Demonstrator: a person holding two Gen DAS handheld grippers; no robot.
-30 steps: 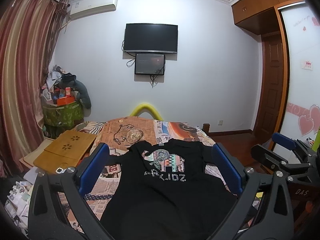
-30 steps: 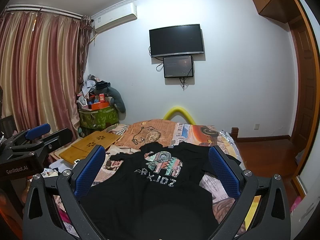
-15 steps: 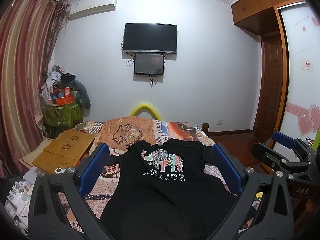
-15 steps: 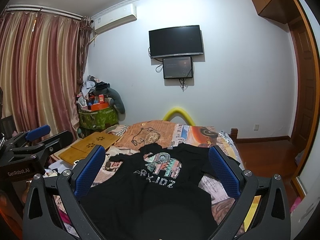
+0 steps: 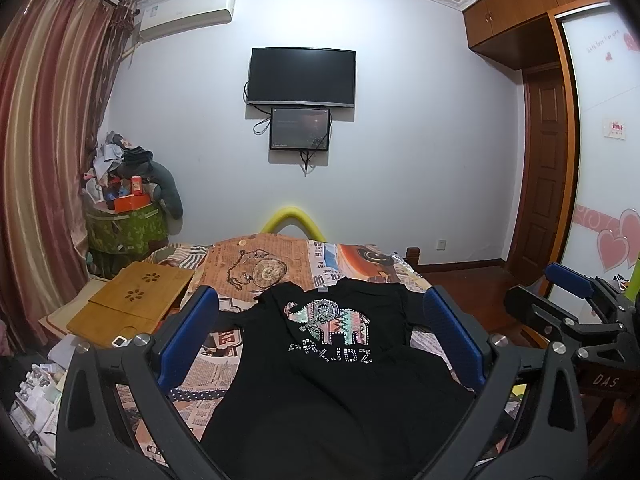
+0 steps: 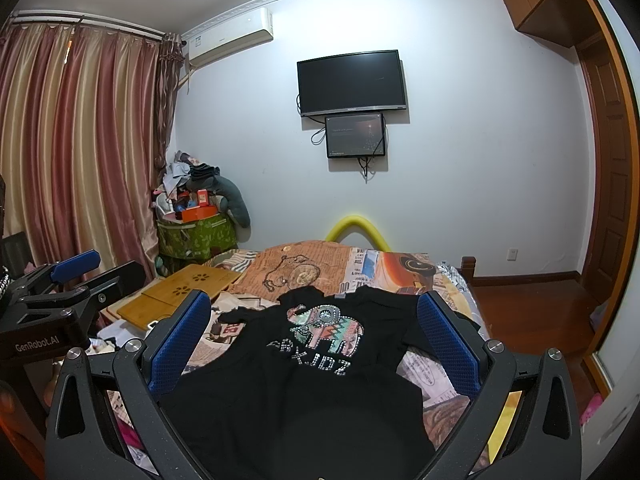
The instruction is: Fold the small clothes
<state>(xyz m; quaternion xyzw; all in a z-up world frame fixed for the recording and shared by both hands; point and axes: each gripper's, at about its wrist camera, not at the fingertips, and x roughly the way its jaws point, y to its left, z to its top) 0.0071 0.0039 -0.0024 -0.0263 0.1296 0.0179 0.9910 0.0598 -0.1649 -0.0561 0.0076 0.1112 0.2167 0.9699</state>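
Blue-padded left gripper (image 5: 320,334) and right gripper (image 6: 314,332) both stand wide apart, holding nothing, raised above the near edge of the bed (image 5: 360,258). Black T-shirt (image 5: 332,360) lies spread face-up mid-bed, collar toward the far edge, elephant print showing.

The shirt (image 5: 332,364) lies on the bed (image 5: 280,256), ahead of the left gripper (image 5: 320,336) and between its fingers. The board (image 5: 132,300) lies to its left. The right gripper (image 5: 576,312) is at its right. The TV (image 5: 302,76) hangs on the wall behind the bed.
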